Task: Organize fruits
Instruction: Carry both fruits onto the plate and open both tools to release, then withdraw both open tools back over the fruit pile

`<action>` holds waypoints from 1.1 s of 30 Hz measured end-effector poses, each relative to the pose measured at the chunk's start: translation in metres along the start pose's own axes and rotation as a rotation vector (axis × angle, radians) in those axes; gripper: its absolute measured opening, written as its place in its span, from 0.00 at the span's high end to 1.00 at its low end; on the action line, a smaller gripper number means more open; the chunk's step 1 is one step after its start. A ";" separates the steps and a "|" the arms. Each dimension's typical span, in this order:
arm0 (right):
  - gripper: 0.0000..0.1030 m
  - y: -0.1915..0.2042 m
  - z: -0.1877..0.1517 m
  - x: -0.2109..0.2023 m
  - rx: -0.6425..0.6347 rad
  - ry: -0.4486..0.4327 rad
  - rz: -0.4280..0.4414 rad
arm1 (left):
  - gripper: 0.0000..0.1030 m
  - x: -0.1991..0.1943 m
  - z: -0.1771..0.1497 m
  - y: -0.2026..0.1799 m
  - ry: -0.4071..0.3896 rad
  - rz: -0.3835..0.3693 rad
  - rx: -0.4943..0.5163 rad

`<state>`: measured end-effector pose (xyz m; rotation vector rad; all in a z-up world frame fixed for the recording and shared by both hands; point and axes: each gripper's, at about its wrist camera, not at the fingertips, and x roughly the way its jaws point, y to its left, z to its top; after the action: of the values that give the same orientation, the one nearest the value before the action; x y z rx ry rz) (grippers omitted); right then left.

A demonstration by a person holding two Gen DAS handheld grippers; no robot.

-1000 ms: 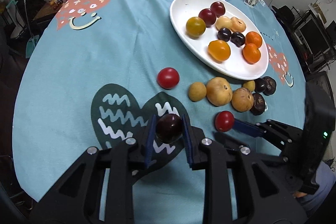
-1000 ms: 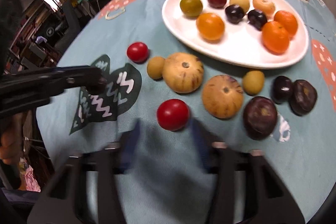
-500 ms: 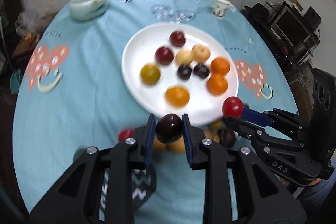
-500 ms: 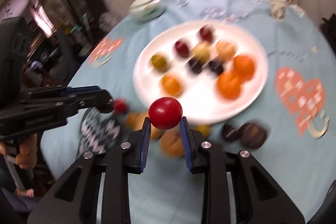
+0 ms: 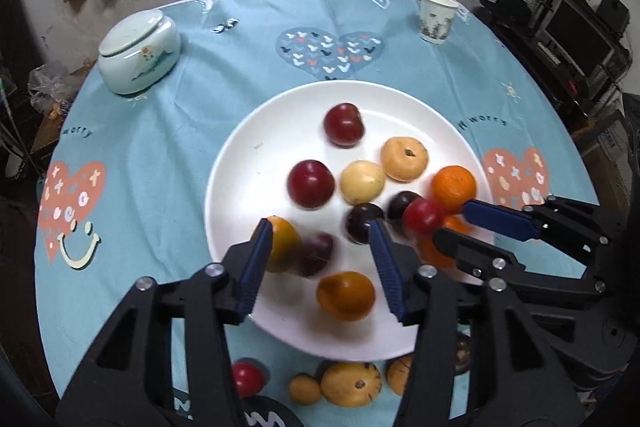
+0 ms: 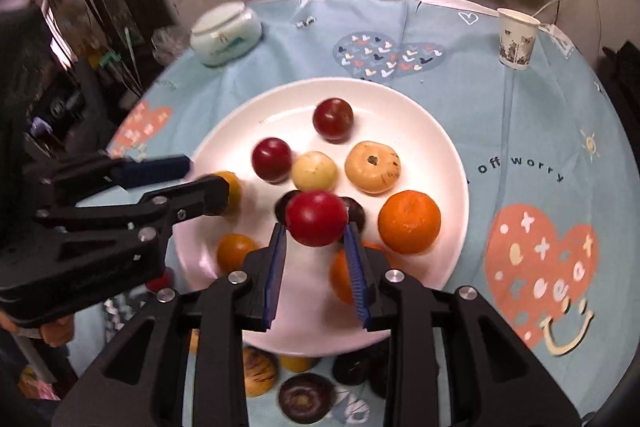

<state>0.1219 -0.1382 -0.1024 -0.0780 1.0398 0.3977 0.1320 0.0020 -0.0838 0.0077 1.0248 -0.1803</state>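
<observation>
The white plate (image 5: 240,155) holds several fruits: red plums, pale round fruits, oranges and dark plums. My left gripper (image 5: 322,263) hangs over its near left part with its jaws opening. A dark plum (image 5: 316,253) shows blurred below and between the blue pads, which do not touch it. My right gripper (image 6: 315,247) is above the plate's middle. Its jaws start opening, but its fingertips still pinch a red tomato (image 6: 316,213). The right wrist view shows the left gripper (image 6: 206,179) at the plate's left rim.
On the blue cloth just before the plate's near edge lie a red tomato (image 5: 248,379), tan striped melons (image 5: 352,383) and dark fruits (image 6: 306,397). A lidded ceramic jar (image 5: 138,57) stands far left and a paper cup (image 5: 436,19) far right.
Both grippers rose from the cloth and travelled over the plate, each carrying its fruit. The left jaws have spread apart and the dark plum has left the pads. The right gripper took the red tomato.
</observation>
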 end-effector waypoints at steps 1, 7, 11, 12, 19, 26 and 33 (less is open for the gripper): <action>0.60 0.000 0.000 0.001 -0.003 0.004 -0.004 | 0.49 0.001 0.000 0.004 0.000 -0.006 -0.007; 0.34 -0.011 -0.013 -0.014 0.044 -0.053 0.020 | 0.46 -0.017 -0.010 0.030 -0.034 0.006 -0.072; 0.34 -0.009 -0.044 -0.037 0.051 -0.064 0.074 | 0.29 -0.045 -0.042 0.048 -0.094 0.060 -0.067; 0.34 -0.007 -0.060 -0.042 0.051 -0.052 0.094 | 0.29 -0.050 -0.053 0.050 -0.097 0.067 -0.053; 0.34 0.014 -0.143 -0.045 0.072 0.075 0.116 | 0.28 -0.063 -0.140 0.053 0.014 0.043 -0.007; 0.34 0.040 -0.164 -0.045 0.041 0.113 0.132 | 0.27 -0.063 -0.181 0.034 0.082 0.018 0.022; 0.34 0.047 -0.173 -0.055 0.034 0.114 0.129 | 0.23 -0.076 -0.187 0.024 0.051 0.006 0.043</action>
<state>-0.0614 -0.1538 -0.1383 -0.0031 1.1677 0.4966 -0.0620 0.0534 -0.1181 0.0546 1.0711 -0.1978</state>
